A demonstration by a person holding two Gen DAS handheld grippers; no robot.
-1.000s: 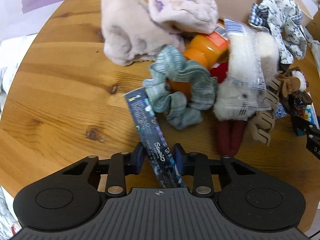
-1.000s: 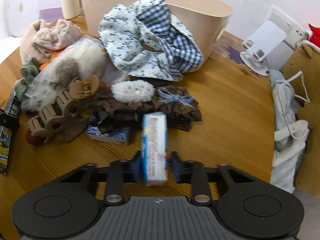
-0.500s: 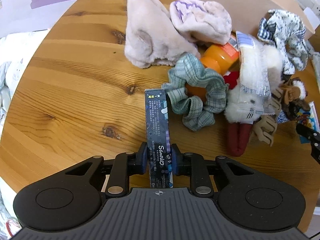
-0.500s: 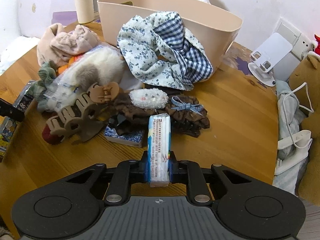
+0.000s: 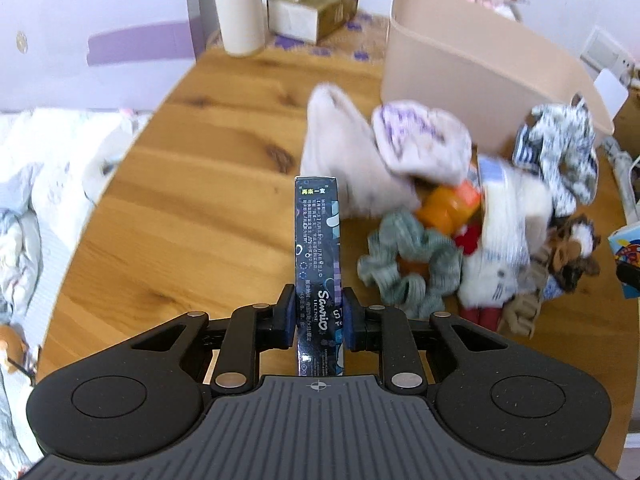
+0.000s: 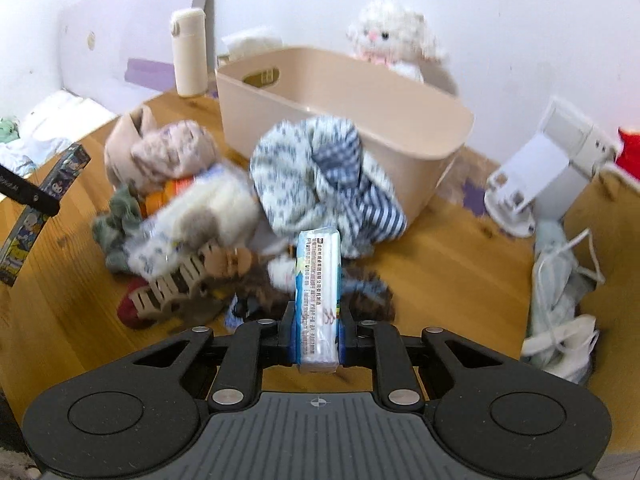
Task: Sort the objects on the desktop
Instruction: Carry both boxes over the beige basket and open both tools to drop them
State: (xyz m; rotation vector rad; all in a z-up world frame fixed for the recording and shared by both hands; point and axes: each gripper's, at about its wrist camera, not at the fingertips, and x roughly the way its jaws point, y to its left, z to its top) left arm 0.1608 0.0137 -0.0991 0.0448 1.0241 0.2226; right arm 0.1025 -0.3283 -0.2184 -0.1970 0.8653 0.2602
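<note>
My left gripper is shut on a long dark printed box and holds it above the wooden table. The same box shows at the left of the right wrist view. My right gripper is shut on a white and blue packet, held above a pile of objects. The pile holds a beige plush cloth, a green scrunchie, an orange bottle, a bagged white plush, a tan hair claw and a blue patterned cloth.
A beige plastic bin stands behind the pile, with a white plush toy beyond it. A cream flask and a tissue box stand at the table's far edge. A white phone stand and cables are at the right.
Both grippers have risen and tilted up with their loads, so the bin and far wall have come into view. The dark box, slanted at first, points straight ahead.
</note>
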